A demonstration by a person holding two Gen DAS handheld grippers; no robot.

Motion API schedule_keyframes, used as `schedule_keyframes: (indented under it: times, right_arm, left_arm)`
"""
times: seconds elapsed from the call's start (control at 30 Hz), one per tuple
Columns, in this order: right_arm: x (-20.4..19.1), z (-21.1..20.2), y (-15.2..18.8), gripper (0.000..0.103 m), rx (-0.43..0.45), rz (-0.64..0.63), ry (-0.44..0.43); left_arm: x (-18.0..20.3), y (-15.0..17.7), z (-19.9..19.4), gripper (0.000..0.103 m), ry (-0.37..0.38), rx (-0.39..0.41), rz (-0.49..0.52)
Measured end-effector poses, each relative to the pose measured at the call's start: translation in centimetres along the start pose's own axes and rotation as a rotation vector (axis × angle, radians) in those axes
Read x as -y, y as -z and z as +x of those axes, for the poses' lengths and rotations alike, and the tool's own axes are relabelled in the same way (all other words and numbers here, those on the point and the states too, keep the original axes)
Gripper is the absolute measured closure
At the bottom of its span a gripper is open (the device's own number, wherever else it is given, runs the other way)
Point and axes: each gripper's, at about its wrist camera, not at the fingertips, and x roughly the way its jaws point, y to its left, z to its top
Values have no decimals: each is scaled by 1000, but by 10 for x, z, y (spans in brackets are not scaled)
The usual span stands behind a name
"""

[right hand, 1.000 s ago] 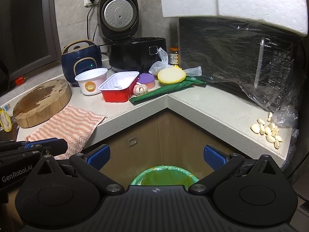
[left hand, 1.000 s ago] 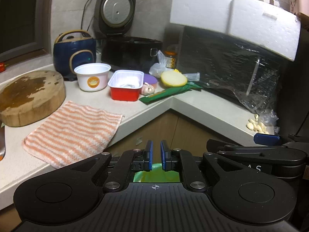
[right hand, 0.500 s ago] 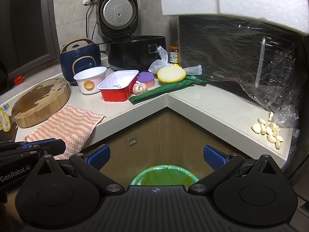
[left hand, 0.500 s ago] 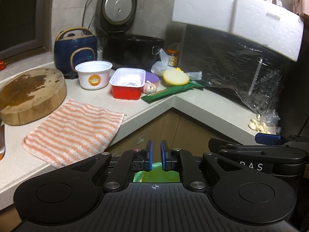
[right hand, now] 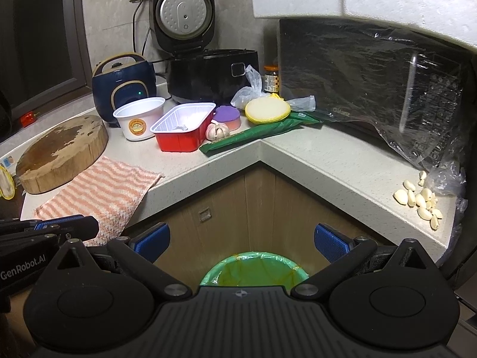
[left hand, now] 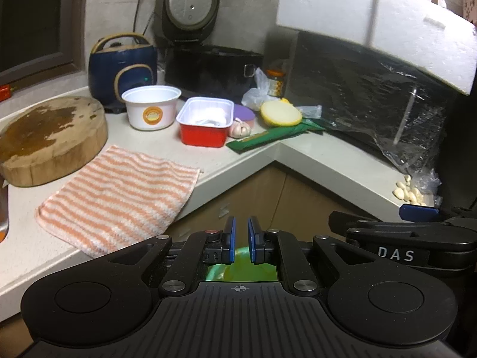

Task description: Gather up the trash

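On the corner counter stand a white paper cup (left hand: 152, 107) (right hand: 140, 119), a red tray with a white lining (left hand: 205, 123) (right hand: 182, 131) and a long green wrapper (left hand: 274, 138) (right hand: 253, 135). A crumpled clear plastic bag (right hand: 247, 92) lies behind them. Below the counter corner sits a bin with a green liner (right hand: 253, 268) (left hand: 241, 268). My left gripper (left hand: 241, 238) is shut and holds nothing, hovering over the bin. My right gripper (right hand: 241, 238) is open and empty, also above the bin, level with the cabinet front.
A round wooden chopping block (left hand: 50, 137) and a striped orange cloth (left hand: 119, 197) lie at the left. Two rice cookers (right hand: 196, 68) stand at the back. A plastic-wrapped microwave (right hand: 372, 83) under a foam box fills the right, with garlic cloves (right hand: 420, 200) near the edge.
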Motion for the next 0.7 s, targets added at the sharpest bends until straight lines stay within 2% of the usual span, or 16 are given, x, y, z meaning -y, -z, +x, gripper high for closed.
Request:
schedule_keyframes:
  times: [0.3, 0.37, 0.43, 0.53, 0.57, 0.67, 0.7]
  right_arm:
    - [3, 23, -17, 0, -5, 5, 20]
    - [5, 31, -24, 0, 2, 11, 18]
    - [5, 40, -30, 0, 25, 10, 10]
    - [-2, 62, -45, 0, 27, -50, 49]
    - [-5, 69, -50, 0, 26, -68, 70]
    - [-14, 91, -68, 0, 28, -81, 80]
    - [-18, 97, -74, 0, 32, -86, 74]
  left_arm:
    - [-25, -33, 34, 91, -1, -9, -39]
    - [-34, -48, 47, 91, 41, -7, -54]
    - [-49, -67, 65, 91, 116, -16, -95]
    - [-79, -95, 98, 91, 206, -53, -201]
    - [-88, -103, 110, 91, 200, -52, -224]
    - [-107, -123, 138, 91, 102, -16, -211]
    - [-114, -128, 148, 91, 105, -3, -204]
